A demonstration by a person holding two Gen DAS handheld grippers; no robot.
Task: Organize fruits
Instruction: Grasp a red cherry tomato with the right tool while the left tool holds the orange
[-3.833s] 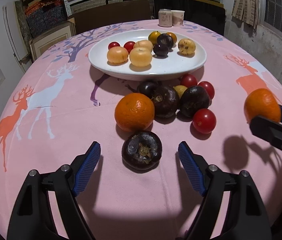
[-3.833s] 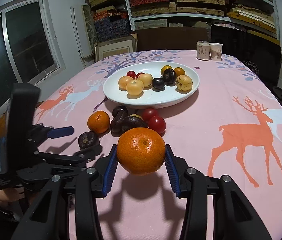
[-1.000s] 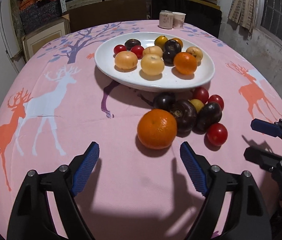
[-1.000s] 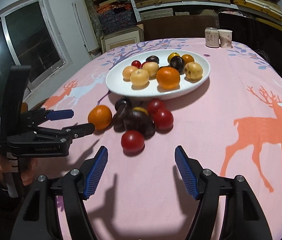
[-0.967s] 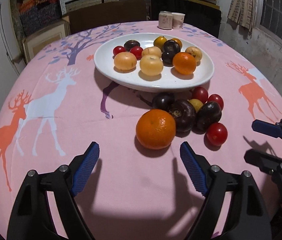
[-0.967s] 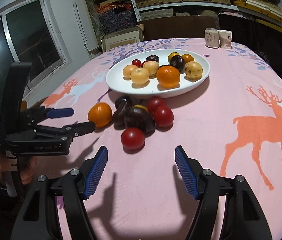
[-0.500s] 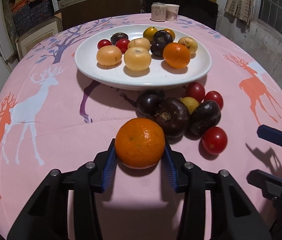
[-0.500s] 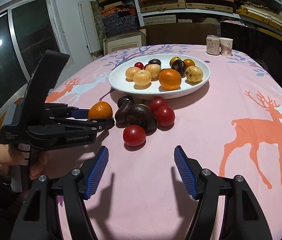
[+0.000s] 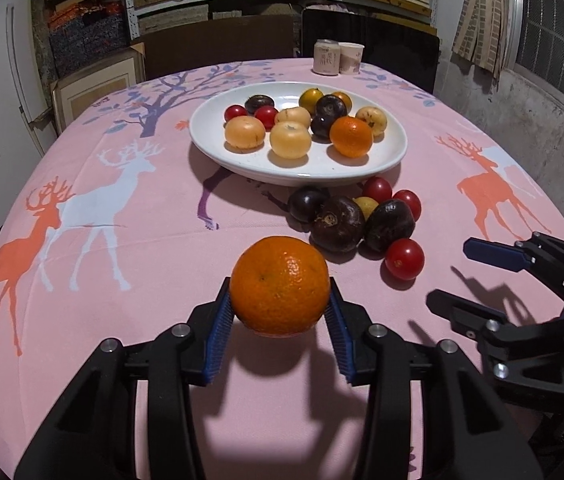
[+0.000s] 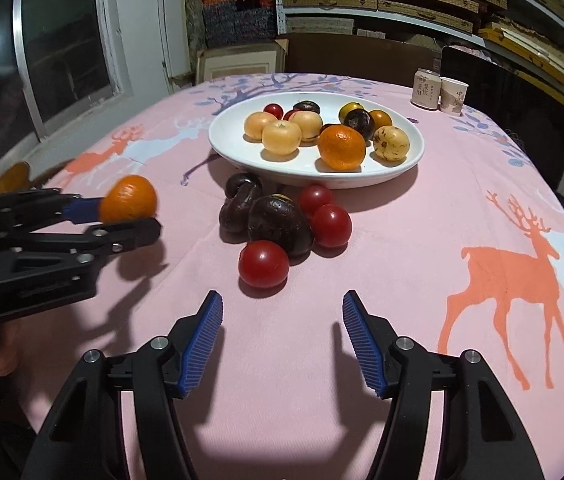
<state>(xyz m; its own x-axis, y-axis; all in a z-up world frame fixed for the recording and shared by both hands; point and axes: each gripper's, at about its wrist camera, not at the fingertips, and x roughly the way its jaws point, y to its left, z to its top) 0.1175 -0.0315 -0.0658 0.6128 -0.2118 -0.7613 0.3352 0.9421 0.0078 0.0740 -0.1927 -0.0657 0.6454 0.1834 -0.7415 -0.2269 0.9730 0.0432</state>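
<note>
My left gripper point(image 9: 279, 312) is shut on an orange point(image 9: 279, 285) and holds it above the pink tablecloth; the same orange shows in the right wrist view point(image 10: 130, 199). A white plate point(image 9: 394, 152) holds several fruits, among them another orange point(image 9: 351, 137). In front of the plate lies a cluster of dark purple fruits point(image 9: 338, 224) and red tomatoes point(image 9: 404, 259). My right gripper point(image 10: 282, 330) is open and empty, just short of the nearest red tomato point(image 10: 263, 263).
A can point(image 9: 326, 57) and a paper cup point(image 9: 351, 58) stand at the far edge of the round table. Chairs and shelves with boxes stand behind. The right gripper point(image 9: 478, 276) shows at the right of the left wrist view.
My left gripper closed on the orange that lay before the cluster and lifted it off the cloth. My right gripper stayed open and moved a little closer to the near red tomato.
</note>
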